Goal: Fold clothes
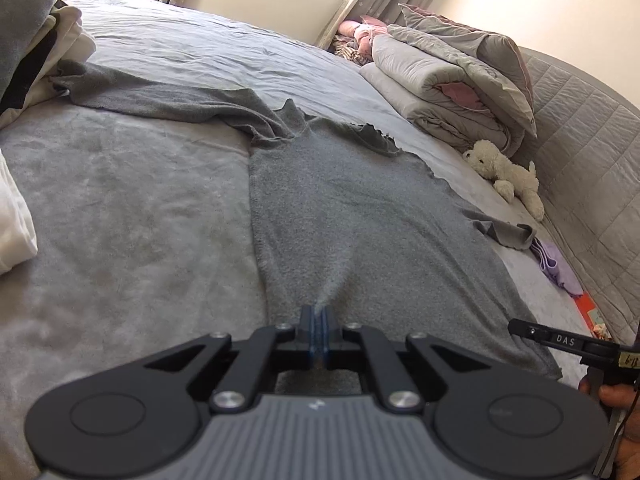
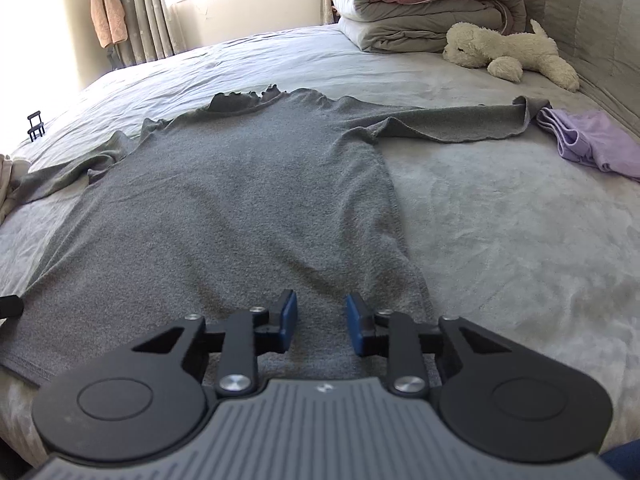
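Looking along the left gripper point(image 1: 318, 316), its jaws are pinched together on a small ridge of the grey sweater point(image 1: 352, 216), near the hem, with the garment spread flat on the bed point(image 1: 120, 208) and one sleeve trailing toward a pile of clothes point(image 1: 36, 52). From the right wrist, the right gripper point(image 2: 321, 320) stands partly open over the hem, gripping nothing. The knit looks soft, light and limp, so it should drape and stretch; hem corners and shoulders seem the best holds.
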The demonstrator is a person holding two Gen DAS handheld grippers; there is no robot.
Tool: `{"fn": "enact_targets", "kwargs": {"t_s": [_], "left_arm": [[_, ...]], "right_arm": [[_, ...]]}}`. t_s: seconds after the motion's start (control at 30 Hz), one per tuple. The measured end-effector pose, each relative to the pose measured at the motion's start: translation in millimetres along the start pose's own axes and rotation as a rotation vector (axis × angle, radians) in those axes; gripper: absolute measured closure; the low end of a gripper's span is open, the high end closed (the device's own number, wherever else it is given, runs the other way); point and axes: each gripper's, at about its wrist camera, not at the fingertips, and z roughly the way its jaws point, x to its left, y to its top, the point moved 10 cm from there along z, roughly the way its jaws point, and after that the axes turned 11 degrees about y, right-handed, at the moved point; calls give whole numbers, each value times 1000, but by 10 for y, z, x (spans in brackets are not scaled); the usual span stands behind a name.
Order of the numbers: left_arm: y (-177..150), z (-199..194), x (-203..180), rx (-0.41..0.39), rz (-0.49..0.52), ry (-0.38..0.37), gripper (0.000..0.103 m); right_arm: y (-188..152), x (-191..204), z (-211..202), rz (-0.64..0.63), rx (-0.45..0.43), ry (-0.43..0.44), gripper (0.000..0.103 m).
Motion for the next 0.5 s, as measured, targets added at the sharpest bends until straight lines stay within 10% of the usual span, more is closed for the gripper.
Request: {"fn": "enact_targets", "kwargs": {"t_s": [0.5], "left_arm": [[-104,127,-71,33,21,-7,73]], "right_arm": [[-34,55,16,-7,22,-1,55]]}}
